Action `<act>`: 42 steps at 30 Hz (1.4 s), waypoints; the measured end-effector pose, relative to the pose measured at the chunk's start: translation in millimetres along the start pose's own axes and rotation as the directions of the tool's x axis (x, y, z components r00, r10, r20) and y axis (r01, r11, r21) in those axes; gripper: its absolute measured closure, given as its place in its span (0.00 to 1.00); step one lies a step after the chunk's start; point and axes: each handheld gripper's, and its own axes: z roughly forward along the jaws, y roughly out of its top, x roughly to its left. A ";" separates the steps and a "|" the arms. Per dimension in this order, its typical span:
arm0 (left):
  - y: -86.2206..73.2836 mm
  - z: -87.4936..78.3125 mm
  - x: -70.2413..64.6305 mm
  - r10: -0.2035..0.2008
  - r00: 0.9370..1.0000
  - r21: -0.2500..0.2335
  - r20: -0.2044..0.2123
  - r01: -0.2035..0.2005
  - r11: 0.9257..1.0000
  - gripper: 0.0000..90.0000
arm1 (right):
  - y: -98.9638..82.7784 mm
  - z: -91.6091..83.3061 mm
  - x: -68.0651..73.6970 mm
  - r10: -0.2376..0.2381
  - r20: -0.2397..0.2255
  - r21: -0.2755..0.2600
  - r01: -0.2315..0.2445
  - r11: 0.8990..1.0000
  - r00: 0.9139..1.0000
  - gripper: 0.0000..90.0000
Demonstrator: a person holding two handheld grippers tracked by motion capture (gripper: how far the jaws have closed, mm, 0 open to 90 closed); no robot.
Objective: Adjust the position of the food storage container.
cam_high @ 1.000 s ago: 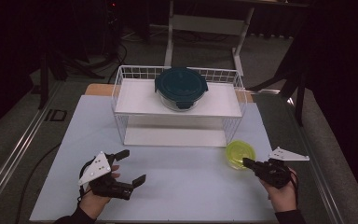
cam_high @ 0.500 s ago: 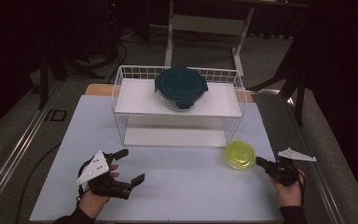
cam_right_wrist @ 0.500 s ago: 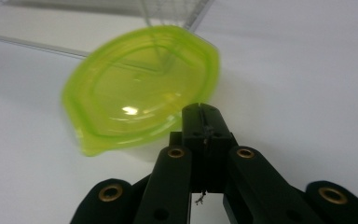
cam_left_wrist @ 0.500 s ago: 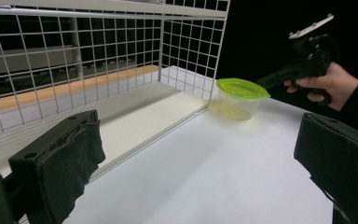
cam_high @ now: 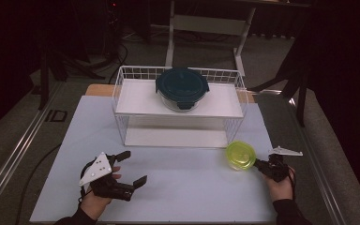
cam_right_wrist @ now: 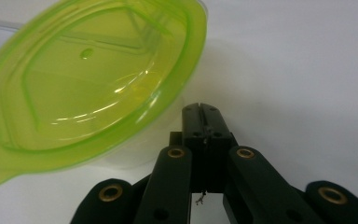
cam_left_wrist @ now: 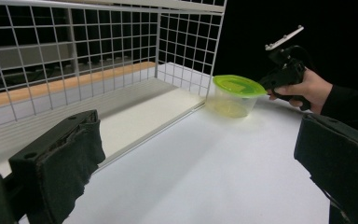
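Your right gripper (cam_high: 261,165) has dropped lower, jaws pressed together just beside the green-lidded container (cam_high: 241,155), which sits at the wire rack's (cam_high: 122,101) front corner. Left gripper (cam_high: 130,167) gapes wide, idle.

Dark lidded bowl (cam_high: 182,88) atop wire rack (cam_high: 122,89)
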 end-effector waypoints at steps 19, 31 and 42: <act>0.7 -1.5 0.6 -0.003 1.000 -0.005 -0.002 0.003 1.000 0.01 | -3.2 8.6 13.6 -0.012 -0.069 0.020 0.014 1.000 0.998 1.00; 0.6 -1.5 1.1 -0.002 1.000 -0.006 0.000 0.002 1.000 0.01 | 14.2 24.5 2.3 0.008 -0.082 0.006 -0.008 1.000 0.997 1.00; 0.9 -1.2 0.0 -0.001 1.000 -0.006 0.001 0.001 1.000 0.01 | 14.7 31.1 25.4 -0.050 -0.164 0.017 0.053 0.998 0.985 1.00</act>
